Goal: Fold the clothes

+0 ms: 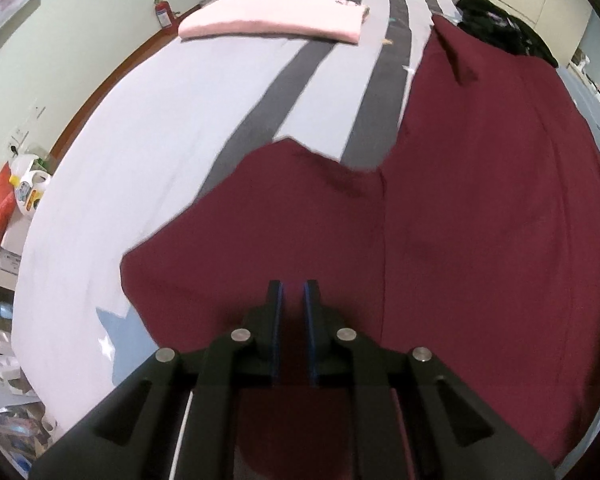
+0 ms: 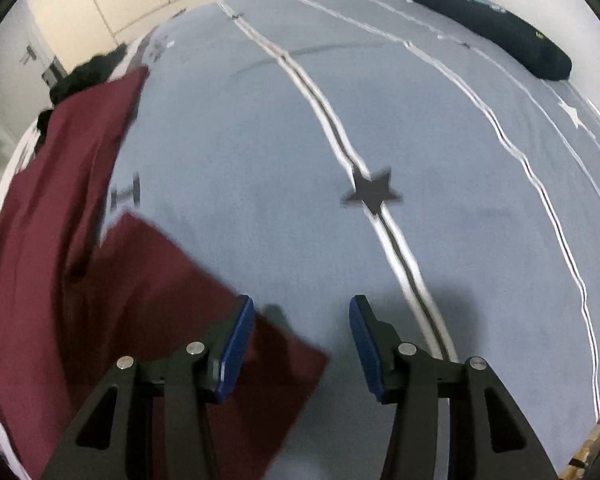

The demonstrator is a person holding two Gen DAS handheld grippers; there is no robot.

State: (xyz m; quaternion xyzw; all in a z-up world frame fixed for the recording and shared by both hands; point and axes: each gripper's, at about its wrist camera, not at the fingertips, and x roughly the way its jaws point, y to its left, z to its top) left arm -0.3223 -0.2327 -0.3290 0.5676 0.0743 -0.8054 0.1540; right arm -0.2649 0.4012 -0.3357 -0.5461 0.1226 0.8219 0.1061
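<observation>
Left hand-held gripper (image 1: 293, 288) pointed steeply down over the maroon garment (image 1: 460, 208). Its jaws were nearly together, a thin gap between the blue pads, with maroon cloth showing through the gap; couldn't tell from the left wrist view whether cloth was actually pinched. Right hand-held gripper (image 2: 302, 308) had its jaws apart and nothing between them, its left finger (image 2: 236, 344) over the garment's near corner, the rest of it over bare bed cover (image 2: 260, 140).

The garment lay spread flat on the bed, one sleeve-like flap (image 1: 260, 208) sticking out towards the striped part of the cover.

My read: fold was barely started. To do it well, get both grips on one edge, pinch a single layer only, lift together and keep the edge taut so the crease lands straight. The right one needs to shift onto cloth before closing, since half of it sat over bedding.

Further back: a folded pink garment (image 1: 272, 18) near the far edge and a black clothes pile (image 1: 500, 20) beyond the maroon one. In the right wrist view, a dark rolled bolster (image 2: 488, 24) lay at the far side.
</observation>
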